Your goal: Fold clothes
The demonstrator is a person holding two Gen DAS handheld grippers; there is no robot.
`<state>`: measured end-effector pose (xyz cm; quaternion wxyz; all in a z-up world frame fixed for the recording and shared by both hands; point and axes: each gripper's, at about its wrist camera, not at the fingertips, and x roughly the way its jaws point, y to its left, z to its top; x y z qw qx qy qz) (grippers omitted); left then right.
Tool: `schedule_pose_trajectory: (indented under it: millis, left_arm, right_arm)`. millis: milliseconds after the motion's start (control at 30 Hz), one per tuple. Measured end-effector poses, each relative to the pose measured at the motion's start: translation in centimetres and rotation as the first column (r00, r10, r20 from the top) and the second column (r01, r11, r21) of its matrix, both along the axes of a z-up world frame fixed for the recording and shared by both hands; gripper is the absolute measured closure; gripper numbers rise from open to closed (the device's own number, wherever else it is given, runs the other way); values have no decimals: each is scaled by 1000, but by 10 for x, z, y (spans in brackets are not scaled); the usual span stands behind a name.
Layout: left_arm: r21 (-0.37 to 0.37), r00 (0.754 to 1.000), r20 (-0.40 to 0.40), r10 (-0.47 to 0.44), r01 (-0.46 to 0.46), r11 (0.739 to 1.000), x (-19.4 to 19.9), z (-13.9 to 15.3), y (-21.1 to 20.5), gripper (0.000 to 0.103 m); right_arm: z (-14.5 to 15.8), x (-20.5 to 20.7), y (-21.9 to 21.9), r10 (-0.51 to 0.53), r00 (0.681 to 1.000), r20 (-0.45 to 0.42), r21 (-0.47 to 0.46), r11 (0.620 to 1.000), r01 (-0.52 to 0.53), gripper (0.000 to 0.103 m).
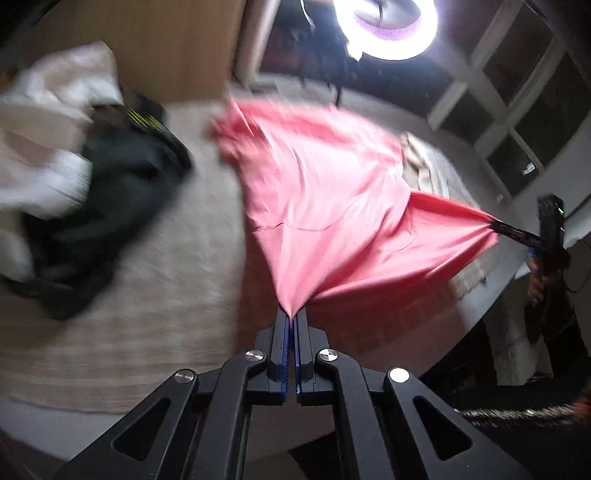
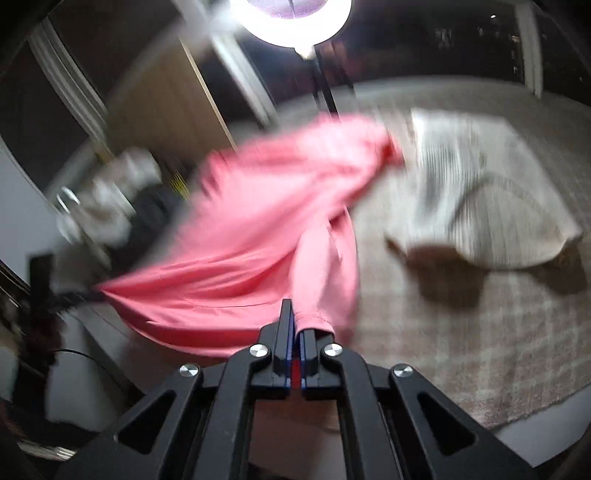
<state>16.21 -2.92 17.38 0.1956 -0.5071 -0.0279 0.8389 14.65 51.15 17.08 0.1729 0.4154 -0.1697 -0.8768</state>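
A pink garment (image 1: 325, 192) hangs stretched in the air above a beige patterned bedspread (image 1: 155, 302). My left gripper (image 1: 293, 319) is shut on one corner of it. In the left wrist view the right gripper (image 1: 496, 226) pinches another corner at the far right, held by a hand (image 1: 537, 284). In the right wrist view the pink garment (image 2: 266, 221) is blurred, and my right gripper (image 2: 295, 325) is shut on its hem. The left gripper (image 2: 90, 293) shows there at the far left, gripping the cloth.
A pile of dark and white clothes (image 1: 85, 177) lies at the left of the bed. A folded cream garment (image 2: 476, 192) rests on the bedspread (image 2: 461, 350) to the right. A ring light (image 1: 388, 26) glows behind the bed, beside a wooden wardrobe (image 1: 166, 44) and a window (image 1: 517, 96).
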Motion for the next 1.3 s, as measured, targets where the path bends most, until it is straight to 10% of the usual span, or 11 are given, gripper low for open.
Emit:
schedule_pose_trajectory:
  millis: [133, 367, 800, 1167, 1300]
  left_arm:
    - [-38, 1000, 27, 4, -3, 999, 18, 4, -2, 101]
    - [-140, 925, 373, 66, -14, 990, 6, -104, -25, 100]
    - [-251, 999, 35, -3, 11, 968, -263, -57, 32, 69]
    - [-213, 996, 80, -41, 57, 975, -398, -115, 91, 60]
    - [-223, 993, 112, -39, 63, 973, -418, -130, 101, 60]
  right_arm:
    - [-2, 29, 1, -45, 998, 50, -30, 998, 47, 101]
    - [-59, 25, -30, 19, 929, 370, 123, 990, -70, 99]
    - [14, -157, -15, 103, 980, 171, 186, 973, -135, 92]
    - [-40, -85, -20, 167, 845, 507, 327, 870, -369, 99]
    - [0, -149, -4, 106, 955, 276, 362, 909, -206, 73]
